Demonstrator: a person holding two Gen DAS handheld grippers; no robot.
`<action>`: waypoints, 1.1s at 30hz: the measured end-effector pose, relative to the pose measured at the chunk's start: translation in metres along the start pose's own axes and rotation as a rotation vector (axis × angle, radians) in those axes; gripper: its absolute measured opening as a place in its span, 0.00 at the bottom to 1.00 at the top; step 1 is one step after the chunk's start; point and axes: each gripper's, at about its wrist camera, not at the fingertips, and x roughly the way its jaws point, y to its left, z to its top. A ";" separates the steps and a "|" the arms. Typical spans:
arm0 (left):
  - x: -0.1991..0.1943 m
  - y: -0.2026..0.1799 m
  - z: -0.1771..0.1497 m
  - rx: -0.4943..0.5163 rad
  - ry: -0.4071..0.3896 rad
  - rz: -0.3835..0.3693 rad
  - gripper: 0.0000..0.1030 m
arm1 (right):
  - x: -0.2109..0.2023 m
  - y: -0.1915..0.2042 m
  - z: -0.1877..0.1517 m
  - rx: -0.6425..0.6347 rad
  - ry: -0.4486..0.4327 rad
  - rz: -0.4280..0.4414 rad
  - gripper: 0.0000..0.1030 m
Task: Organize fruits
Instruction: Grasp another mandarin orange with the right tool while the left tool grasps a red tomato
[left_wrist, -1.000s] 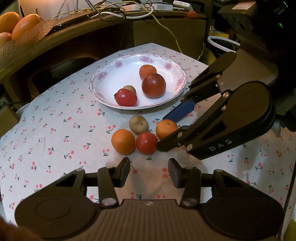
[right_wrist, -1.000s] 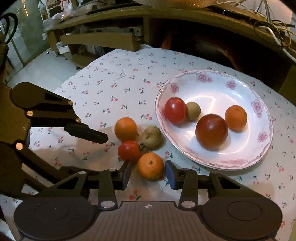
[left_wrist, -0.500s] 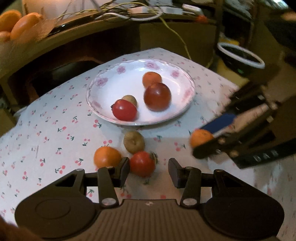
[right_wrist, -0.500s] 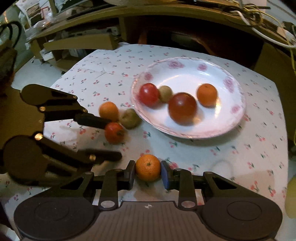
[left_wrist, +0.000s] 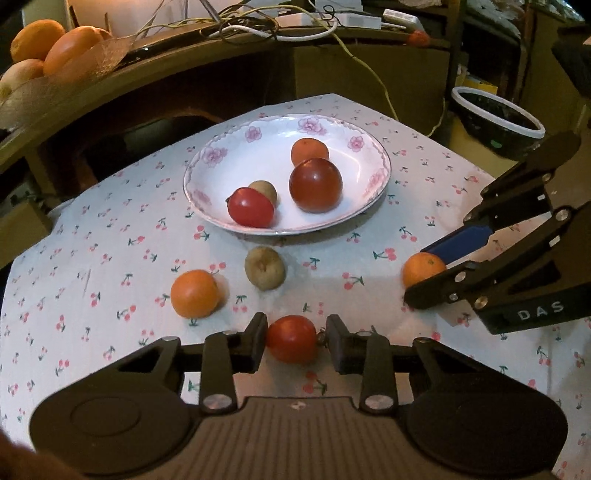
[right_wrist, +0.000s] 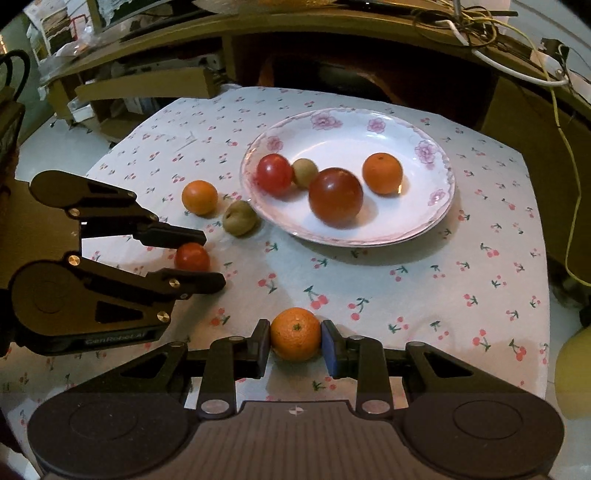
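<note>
My right gripper (right_wrist: 294, 345) is shut on a small orange (right_wrist: 295, 334) and holds it above the cloth; it also shows in the left wrist view (left_wrist: 423, 268). My left gripper (left_wrist: 296, 341) has its jaws around a red tomato (left_wrist: 291, 338) lying on the cloth, close to both sides. A second orange (left_wrist: 194, 293) and a brown kiwi (left_wrist: 264, 267) lie on the cloth in front of the floral plate (left_wrist: 221, 147). The plate holds a large dark tomato (left_wrist: 315, 184), a red tomato (left_wrist: 251, 207), a kiwi (left_wrist: 264, 190) and an orange (left_wrist: 309, 150).
A cherry-print cloth (right_wrist: 480, 221) covers the small table. A wooden shelf with cables (left_wrist: 295, 29) stands behind it. A basket of oranges (left_wrist: 44, 48) sits at the far left. A dark bin with a white rim (left_wrist: 496, 118) is at the right.
My right gripper closed on the small orange and carried it away to the right of the group. My left gripper moved forward until its jaws stood around the red tomato.
</note>
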 end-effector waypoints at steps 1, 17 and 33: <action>-0.001 0.000 -0.001 -0.002 -0.001 0.014 0.50 | 0.001 0.001 -0.001 -0.001 0.002 0.001 0.30; -0.013 0.004 -0.019 -0.063 0.011 0.000 0.48 | 0.003 0.004 -0.003 0.015 -0.012 -0.024 0.31; -0.015 0.002 -0.015 -0.088 0.035 0.009 0.36 | -0.006 0.010 -0.005 0.020 -0.033 -0.037 0.30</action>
